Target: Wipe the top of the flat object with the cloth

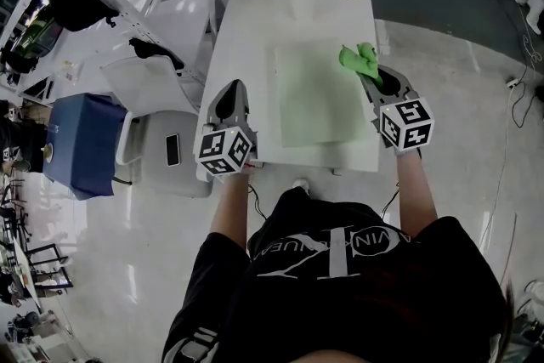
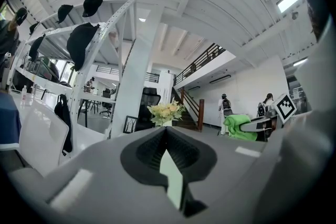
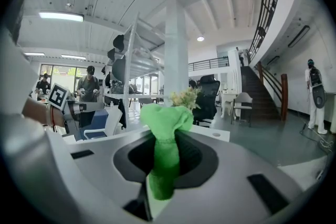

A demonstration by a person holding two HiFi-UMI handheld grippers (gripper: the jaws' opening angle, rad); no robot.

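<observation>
Jaws: right gripper (image 1: 379,83) clamped on cloth (image 1: 359,59); left gripper (image 1: 231,98) shut, empty. Cloth sits at mat's (image 1: 310,102) far right corner; right hand nearer.

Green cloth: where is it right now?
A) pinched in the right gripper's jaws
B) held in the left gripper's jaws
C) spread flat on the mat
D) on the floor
A: the right gripper view shows the green cloth bunched between the jaws of the right gripper; the left gripper is shut and empty.
</observation>
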